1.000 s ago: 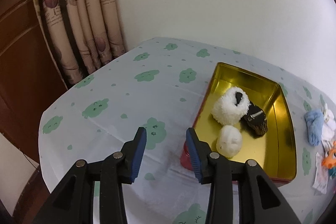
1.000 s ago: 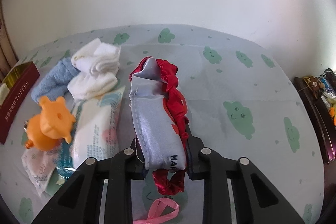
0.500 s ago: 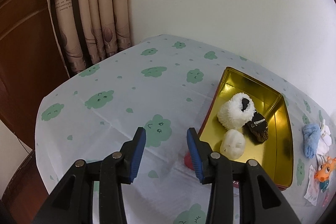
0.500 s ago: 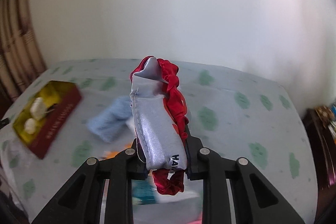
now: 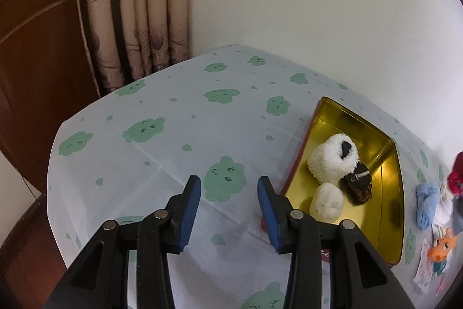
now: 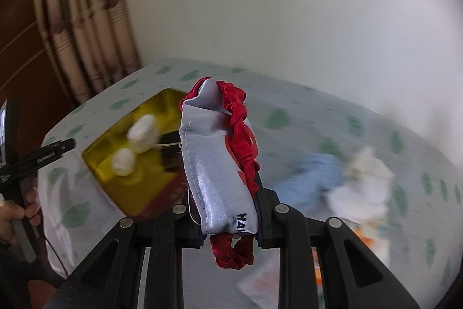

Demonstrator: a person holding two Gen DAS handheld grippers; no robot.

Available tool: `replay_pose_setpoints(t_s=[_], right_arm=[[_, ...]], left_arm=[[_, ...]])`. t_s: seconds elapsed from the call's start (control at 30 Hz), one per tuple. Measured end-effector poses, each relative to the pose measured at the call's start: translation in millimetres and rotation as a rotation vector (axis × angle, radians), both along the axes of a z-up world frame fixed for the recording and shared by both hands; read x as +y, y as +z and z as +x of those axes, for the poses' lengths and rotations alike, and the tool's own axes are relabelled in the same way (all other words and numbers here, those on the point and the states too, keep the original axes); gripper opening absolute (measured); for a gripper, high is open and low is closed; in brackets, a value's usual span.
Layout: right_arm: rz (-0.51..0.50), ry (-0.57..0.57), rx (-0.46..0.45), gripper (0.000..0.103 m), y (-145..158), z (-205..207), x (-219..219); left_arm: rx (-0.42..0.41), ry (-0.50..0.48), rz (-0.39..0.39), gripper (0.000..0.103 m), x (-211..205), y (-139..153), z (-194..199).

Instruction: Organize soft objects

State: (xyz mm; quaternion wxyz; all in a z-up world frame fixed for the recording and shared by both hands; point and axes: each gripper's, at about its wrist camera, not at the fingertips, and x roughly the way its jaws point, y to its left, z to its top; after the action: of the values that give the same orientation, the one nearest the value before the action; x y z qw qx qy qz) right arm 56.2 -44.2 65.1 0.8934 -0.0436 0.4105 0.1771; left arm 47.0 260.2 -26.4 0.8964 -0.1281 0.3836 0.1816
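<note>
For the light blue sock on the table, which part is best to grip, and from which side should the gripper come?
Grip the light blue sock across its middle, coming from above. It lies flat and long on the tablecloth, so jaws set across its narrow width should close on it. Its left side, toward the gold tin, looks free; white socks lie close against the other side, so a finger there might catch them.

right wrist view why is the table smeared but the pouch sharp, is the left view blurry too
Right wrist view: motion blur smears the tin and socks; the pouch stays sharp. Left wrist view: crisp, with fisheye bending and glare in the tin.
</note>
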Motion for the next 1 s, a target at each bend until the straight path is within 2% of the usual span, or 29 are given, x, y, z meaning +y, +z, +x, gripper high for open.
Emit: replay_pose_setpoints(t_s=[0.27,0.4,0.5,0.67,0.83,0.9,1.0], right_arm=[[0.007,0.090,0.074,0.022,-34.1,41.7,88.5],[0.003,0.102,0.099,0.022,-48.9,56.6,118.0],[-0.007,0.107,0.113,0.022,-61.3,64.8,139.2],[-0.013,0.105,0.152,0.023,-79.8,73.6,157.7],[-0.021,0.105,0.150,0.039,-87.8,71.0,163.1],[-0.024,0.107,0.146,0.051,-88.0,68.9,162.6],[-0.012,0.100,0.138,0.059,-84.8,65.6,158.4]], left_arm=[[0.016,0.091,-0.009,0.042,17.6,-2.2,-4.6],[0.014,0.128,-0.022,0.042,26.7,-2.7,-7.4],[0.006,0.155,-0.003,0.042,29.9,-0.8,-10.0],[-0.002,0.162,-0.017,0.042,32.9,-0.2,-11.0],[0.005,0.152,-0.020,0.041,32.1,-1.7,-9.2],[0.004,0.148,-0.022,0.042,31.6,-1.6,-9.3],[0.004,0.146,-0.022,0.042,31.2,-1.7,-9.1]])
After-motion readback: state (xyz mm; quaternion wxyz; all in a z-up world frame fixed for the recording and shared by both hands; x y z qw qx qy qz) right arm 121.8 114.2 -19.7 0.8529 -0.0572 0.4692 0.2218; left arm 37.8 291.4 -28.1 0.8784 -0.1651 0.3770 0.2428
